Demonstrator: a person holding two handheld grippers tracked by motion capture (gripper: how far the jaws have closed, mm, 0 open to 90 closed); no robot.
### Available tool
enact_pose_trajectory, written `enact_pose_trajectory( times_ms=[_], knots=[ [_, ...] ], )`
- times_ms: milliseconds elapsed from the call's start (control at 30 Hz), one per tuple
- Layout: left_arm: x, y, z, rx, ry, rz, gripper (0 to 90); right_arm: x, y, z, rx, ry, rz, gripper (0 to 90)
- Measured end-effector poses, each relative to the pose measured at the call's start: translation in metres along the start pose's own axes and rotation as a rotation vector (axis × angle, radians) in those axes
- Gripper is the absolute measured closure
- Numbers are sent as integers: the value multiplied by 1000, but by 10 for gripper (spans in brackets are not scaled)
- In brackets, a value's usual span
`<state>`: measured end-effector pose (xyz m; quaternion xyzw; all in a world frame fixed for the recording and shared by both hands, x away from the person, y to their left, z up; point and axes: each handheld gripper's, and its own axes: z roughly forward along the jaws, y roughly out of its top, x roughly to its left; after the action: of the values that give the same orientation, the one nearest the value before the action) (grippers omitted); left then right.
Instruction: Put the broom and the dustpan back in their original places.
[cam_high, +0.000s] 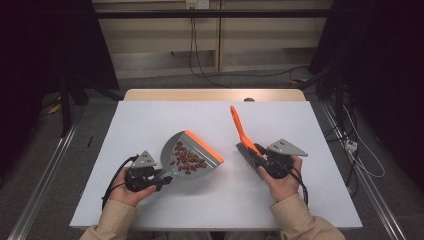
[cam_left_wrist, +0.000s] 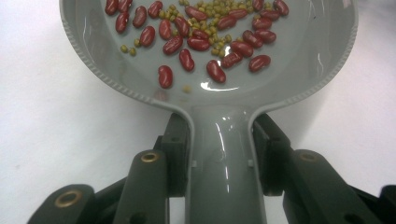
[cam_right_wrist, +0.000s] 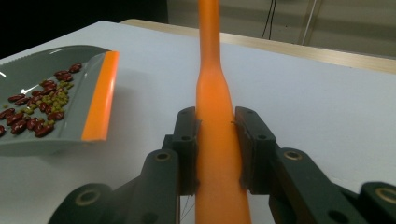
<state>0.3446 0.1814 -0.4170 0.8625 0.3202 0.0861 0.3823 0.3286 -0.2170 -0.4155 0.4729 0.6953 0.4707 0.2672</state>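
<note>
Nearest me, my left tool (cam_left_wrist: 219, 163) is clamped on the grey dustpan (cam_high: 192, 156) handle, keeping the pan level so the beans (cam_left_wrist: 205, 37) stay pooled inside, over the left half of the table (cam_high: 150, 115). Right tool (cam_right_wrist: 217, 144) is clamped on the orange brush (cam_high: 243, 137) handle, bristles near my hand, brush well apart from the pan's orange lip, out of the way, I judge

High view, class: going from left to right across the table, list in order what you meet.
Left gripper → grey dustpan holding beans → the dustpan's orange lip → brush → right gripper.
</note>
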Motion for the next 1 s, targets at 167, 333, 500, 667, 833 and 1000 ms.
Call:
enact_pose_trajectory(
  times_ms=[167,333,500,667,833,1000],
  knots=[
    [8,-1,-3,-14,32,-27,634,-8,0,-3,1,-18,11,715],
    [14,-3,-5,-14,62,-51,634,-17,-2,-7,1,-41,18,715],
    [20,-6,-5,-20,86,-87,633,-26,-2,-13,-7,-62,28,715],
    [25,-8,-4,-24,111,-103,633,-34,-3,-16,-5,-84,27,715],
    [31,-11,-4,-30,139,-129,634,-41,-3,-19,-7,-103,29,714],
    [35,-12,-4,-19,155,-144,634,-48,-4,-21,-3,-124,33,715]
  ],
)
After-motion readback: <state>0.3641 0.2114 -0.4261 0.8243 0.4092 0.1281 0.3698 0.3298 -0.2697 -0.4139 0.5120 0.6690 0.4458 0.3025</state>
